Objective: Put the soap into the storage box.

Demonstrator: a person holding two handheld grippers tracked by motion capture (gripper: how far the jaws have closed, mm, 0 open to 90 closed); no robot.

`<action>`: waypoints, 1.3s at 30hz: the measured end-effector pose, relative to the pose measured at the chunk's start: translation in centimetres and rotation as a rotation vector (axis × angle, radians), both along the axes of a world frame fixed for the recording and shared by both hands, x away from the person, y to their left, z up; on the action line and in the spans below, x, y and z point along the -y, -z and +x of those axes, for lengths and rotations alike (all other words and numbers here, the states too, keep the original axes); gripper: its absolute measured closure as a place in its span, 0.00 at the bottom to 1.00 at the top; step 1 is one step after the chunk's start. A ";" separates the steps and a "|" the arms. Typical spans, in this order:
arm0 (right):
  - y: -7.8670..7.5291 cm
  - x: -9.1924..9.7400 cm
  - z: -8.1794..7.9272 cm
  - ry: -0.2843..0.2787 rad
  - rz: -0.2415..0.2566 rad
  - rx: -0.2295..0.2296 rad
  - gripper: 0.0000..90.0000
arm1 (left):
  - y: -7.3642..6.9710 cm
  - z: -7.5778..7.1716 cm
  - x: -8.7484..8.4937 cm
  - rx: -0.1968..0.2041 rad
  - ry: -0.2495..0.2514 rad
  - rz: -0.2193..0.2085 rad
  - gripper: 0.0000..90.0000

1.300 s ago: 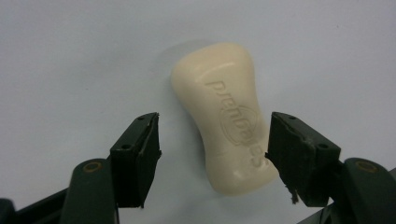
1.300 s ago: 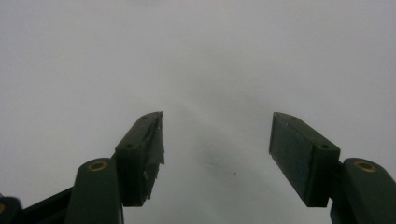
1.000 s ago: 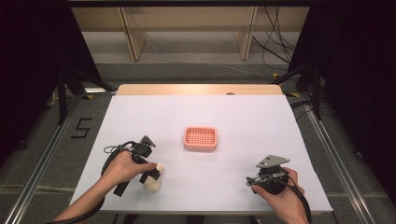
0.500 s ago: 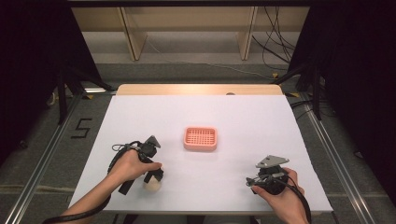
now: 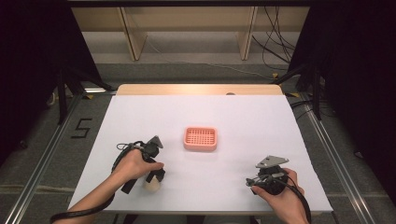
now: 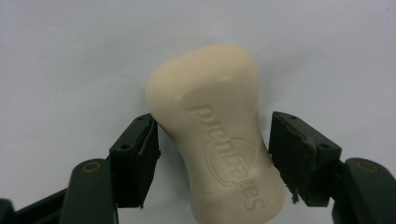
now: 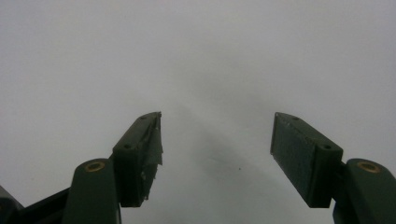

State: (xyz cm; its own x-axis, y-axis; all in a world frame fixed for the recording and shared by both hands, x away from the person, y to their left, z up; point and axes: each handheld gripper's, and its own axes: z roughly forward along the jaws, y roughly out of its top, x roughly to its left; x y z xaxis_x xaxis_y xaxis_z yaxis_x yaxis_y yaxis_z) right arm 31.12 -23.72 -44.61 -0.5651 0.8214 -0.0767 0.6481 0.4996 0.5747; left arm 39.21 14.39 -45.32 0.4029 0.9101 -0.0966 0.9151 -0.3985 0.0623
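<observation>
1. a cream bar of soap (image 6: 219, 135) is lying flat on the white tabletop (image 5: 243, 121), between the jaws of the left tongs (image 6: 212, 154), with its far end reaching beyond their tips.
2. the left tongs are being held released: the left pad is touching or almost touching the bar's side, a gap is showing at the right pad, and the jaws have just been closing around the bar without yet pressing it.
3. the bar is being judged as stiff, fairly light and smooth, so likely slippery; its waisted middle, where the embossed lettering is sitting, is being judged the best place to be gripped, across the narrow width.
4. a firm but not crushing squeeze is being called for, since rounded edges could let it squirt out forward.
5. a pink slotted soap dish (image 5: 200, 138) is standing ahead and to the right of the left tongs, well apart.
6. the right tongs (image 7: 217, 140) are being held released over bare tabletop, nothing between them.
</observation>
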 end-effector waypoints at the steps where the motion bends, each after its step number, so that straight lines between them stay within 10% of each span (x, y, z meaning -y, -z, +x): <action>1: 0.0 0.0 0.0 0.001 0.001 -0.001 0.38 | 0.2 -0.1 0.0 0.016 -0.001 -0.001 0.39; 39: 0.2 0.0 0.0 -0.003 -0.009 -0.012 0.38 | 0.9 -0.1 -0.1 0.025 0.240 0.062 0.54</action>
State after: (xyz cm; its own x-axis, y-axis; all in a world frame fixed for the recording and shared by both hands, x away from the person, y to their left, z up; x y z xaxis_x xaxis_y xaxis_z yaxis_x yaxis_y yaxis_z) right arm 31.17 -23.75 -44.80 -0.5688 0.8188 -0.0774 0.6531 0.5068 0.5626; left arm 39.06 14.48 -46.20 0.6098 0.7920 -0.0308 0.7922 -0.6079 0.0524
